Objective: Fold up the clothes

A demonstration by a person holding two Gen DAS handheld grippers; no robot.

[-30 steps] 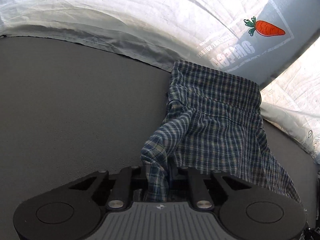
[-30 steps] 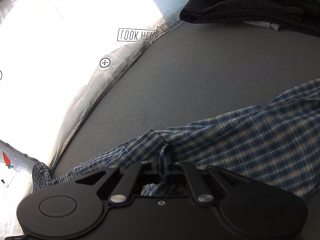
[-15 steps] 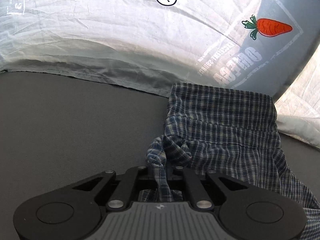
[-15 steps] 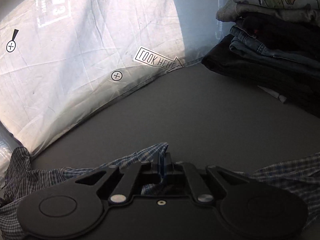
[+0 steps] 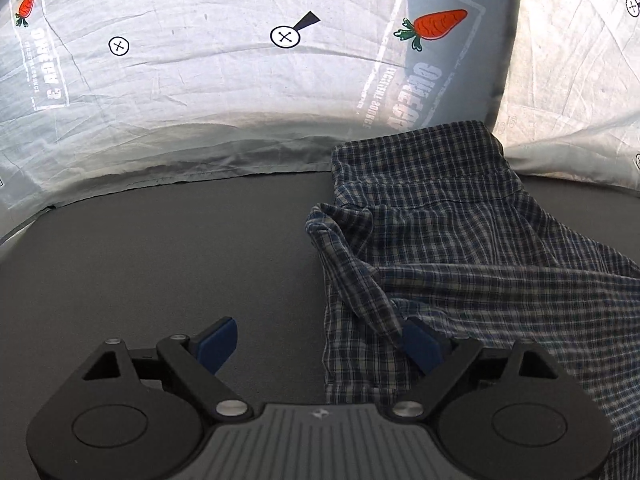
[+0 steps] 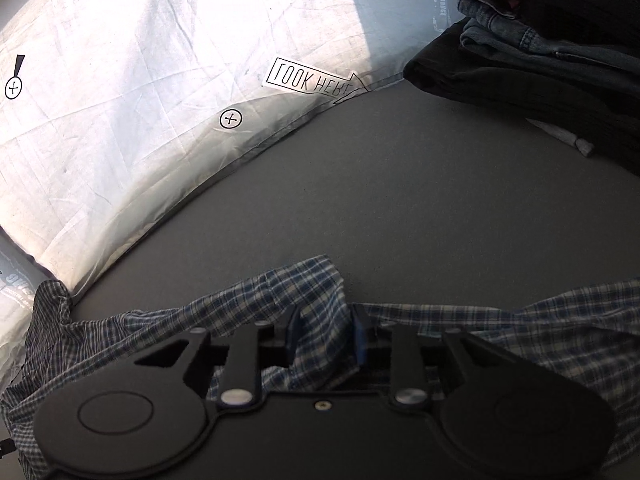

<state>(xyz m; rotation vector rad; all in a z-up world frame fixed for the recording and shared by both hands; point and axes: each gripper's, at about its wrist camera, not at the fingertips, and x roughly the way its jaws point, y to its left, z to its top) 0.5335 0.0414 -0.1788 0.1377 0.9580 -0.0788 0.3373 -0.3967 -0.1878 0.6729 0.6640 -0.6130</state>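
Note:
A blue-and-white plaid shirt [image 5: 460,248] lies crumpled on the dark grey surface [image 5: 160,272], its far end resting against a white printed pillow [image 5: 200,80]. My left gripper [image 5: 320,344] is open and empty; its right finger touches a fold of the shirt. In the right wrist view the same shirt [image 6: 540,320] stretches across the bottom. My right gripper [image 6: 326,334] has its jaws partly apart, with a corner of the plaid cloth lying loosely between them.
A stack of folded dark clothes and jeans [image 6: 540,52] sits at the far right on the grey surface [image 6: 400,200]. White printed pillows [image 6: 140,100] line the back edge, one with a carrot print [image 5: 436,26].
Both grippers have opened. The left one let go of the bunched shirt, which dropped flat onto the surface. The right jaws have parted around the cloth corner.

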